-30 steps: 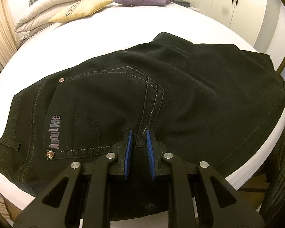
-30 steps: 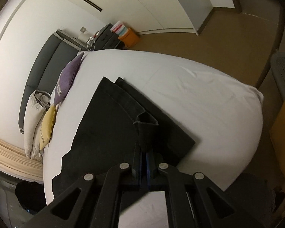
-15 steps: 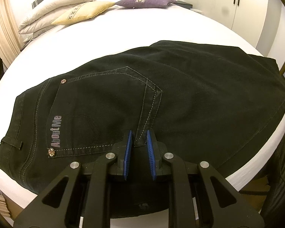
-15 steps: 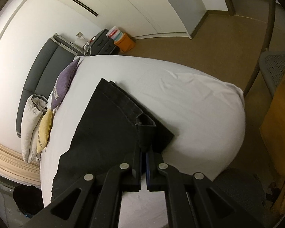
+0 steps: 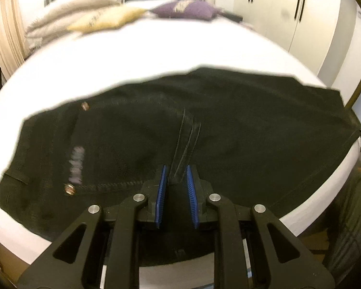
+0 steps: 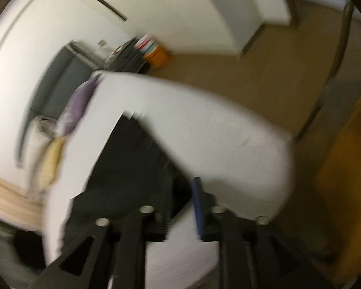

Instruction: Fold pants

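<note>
Black pants (image 5: 204, 132) lie flat across the white bed (image 5: 156, 55), back pocket and grey logo up, waist at the left, legs running right. My left gripper (image 5: 177, 180) is low over the seat seam, its blue pads a little apart with a ridge of fabric between them. In the blurred right wrist view the pants' leg end (image 6: 132, 159) lies on the bed. My right gripper (image 6: 183, 192) is open beside the hem, holding nothing.
Yellow (image 5: 108, 18) and purple (image 5: 187, 12) cushions and white pillows lie at the head of the bed. White wardrobes (image 5: 288, 12) stand at the right. An orange bin (image 6: 157, 56) sits on the brown floor beyond the bed.
My right gripper has opened and let go of the pants' hem, and it is moving fast, blurring the view. My left gripper has dropped lower and its pads have opened slightly.
</note>
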Demonstrator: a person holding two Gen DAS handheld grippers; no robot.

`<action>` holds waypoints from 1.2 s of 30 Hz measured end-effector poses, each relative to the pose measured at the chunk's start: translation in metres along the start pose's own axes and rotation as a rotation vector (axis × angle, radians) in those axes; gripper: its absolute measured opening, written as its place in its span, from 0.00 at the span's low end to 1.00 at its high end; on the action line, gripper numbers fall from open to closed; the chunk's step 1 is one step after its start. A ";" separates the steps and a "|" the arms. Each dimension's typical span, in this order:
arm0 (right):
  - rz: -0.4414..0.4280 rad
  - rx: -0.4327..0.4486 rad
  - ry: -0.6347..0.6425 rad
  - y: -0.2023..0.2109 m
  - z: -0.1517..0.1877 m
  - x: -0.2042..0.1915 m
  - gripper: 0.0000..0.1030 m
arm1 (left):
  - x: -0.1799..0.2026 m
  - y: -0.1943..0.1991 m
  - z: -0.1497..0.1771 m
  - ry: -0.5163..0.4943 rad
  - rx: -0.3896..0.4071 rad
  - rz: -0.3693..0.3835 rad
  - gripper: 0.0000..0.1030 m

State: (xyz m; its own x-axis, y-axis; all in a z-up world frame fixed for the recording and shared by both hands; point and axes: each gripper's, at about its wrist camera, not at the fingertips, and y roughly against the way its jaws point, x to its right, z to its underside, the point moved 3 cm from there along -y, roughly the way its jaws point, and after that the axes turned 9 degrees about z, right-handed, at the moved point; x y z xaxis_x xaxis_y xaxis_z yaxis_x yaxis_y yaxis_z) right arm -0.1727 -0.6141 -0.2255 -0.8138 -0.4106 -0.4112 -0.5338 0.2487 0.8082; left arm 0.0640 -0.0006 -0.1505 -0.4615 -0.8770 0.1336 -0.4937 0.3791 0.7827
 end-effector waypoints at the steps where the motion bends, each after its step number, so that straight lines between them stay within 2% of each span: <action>1: 0.016 0.018 -0.005 0.008 -0.006 0.000 0.23 | 0.002 0.007 -0.005 -0.008 0.028 0.003 0.20; 2: 0.025 0.035 -0.007 0.016 -0.013 -0.003 0.25 | 0.003 0.010 -0.009 -0.010 0.040 0.007 0.23; 3: 0.015 0.064 0.015 0.027 -0.018 -0.013 0.25 | 0.003 0.011 -0.013 -0.010 0.050 0.017 0.37; 4: -0.009 0.089 0.060 0.035 -0.020 -0.028 0.25 | 0.005 0.010 -0.018 -0.011 0.062 0.035 0.60; 5: -0.055 0.096 0.114 0.039 -0.018 -0.048 0.25 | 0.006 0.009 -0.021 -0.013 0.070 0.042 0.67; 8: -0.235 0.005 0.218 0.029 0.007 -0.105 0.27 | 0.013 -0.006 -0.026 -0.039 0.058 0.054 0.68; 10: -0.302 -0.088 0.258 0.008 0.029 -0.129 0.28 | 0.017 -0.028 -0.023 -0.048 -0.002 0.065 0.68; 12: -0.299 -0.180 0.285 -0.022 0.050 -0.139 0.28 | 0.015 -0.048 -0.011 -0.052 -0.076 0.057 0.69; 13: -0.258 -0.235 0.273 -0.041 0.059 -0.134 0.28 | 0.015 -0.047 -0.008 -0.060 -0.048 0.059 0.69; 14: -0.221 -0.267 0.249 -0.052 0.063 -0.124 0.17 | 0.013 -0.044 -0.006 -0.065 -0.027 0.059 0.70; 15: -0.235 -0.288 0.201 -0.060 0.064 -0.110 0.07 | 0.012 -0.042 -0.004 -0.063 -0.027 0.058 0.71; 16: -0.248 -0.291 0.164 -0.062 0.061 -0.097 0.00 | 0.008 -0.039 -0.003 -0.055 -0.021 0.062 0.72; 18: -0.258 -0.269 0.103 -0.060 0.051 -0.070 0.00 | 0.000 -0.035 -0.003 -0.040 -0.020 0.055 0.72; 20: -0.212 -0.224 0.061 -0.051 0.036 -0.046 0.00 | -0.009 -0.026 -0.005 -0.015 -0.012 0.044 0.72; 22: -0.114 -0.171 0.047 -0.038 0.017 -0.026 0.00 | -0.018 -0.013 -0.007 0.007 0.026 0.027 0.72; 25: -0.057 -0.118 0.093 -0.019 0.006 -0.033 0.08 | -0.048 0.006 -0.016 0.063 0.084 -0.010 0.72; 27: -0.132 -0.115 0.158 -0.012 0.007 -0.073 0.09 | -0.067 0.008 -0.029 0.097 0.098 -0.014 0.72; 30: -0.327 -0.197 0.330 -0.017 0.028 -0.173 0.26 | -0.088 0.002 -0.049 0.119 0.095 -0.026 0.72; 31: -0.390 -0.242 0.396 -0.022 0.044 -0.212 0.34 | -0.093 -0.003 -0.056 0.113 0.094 -0.027 0.72; 32: -0.448 -0.294 0.462 -0.027 0.062 -0.250 0.37 | -0.095 -0.007 -0.058 0.109 0.084 -0.029 0.72; 34: -0.550 -0.407 0.582 -0.044 0.110 -0.324 0.38 | -0.102 -0.024 -0.059 0.119 0.041 -0.044 0.72; 36: -0.567 -0.487 0.650 -0.065 0.156 -0.378 0.38 | -0.111 -0.038 -0.053 0.149 -0.009 -0.056 0.72</action>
State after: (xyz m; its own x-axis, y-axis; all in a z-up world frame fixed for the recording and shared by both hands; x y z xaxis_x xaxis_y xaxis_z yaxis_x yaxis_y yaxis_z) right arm 0.1340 -0.3378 -0.1888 -0.1048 -0.7950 -0.5975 -0.5340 -0.4619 0.7082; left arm 0.1733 0.0668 -0.1634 -0.3187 -0.9310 0.1778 -0.5089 0.3263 0.7966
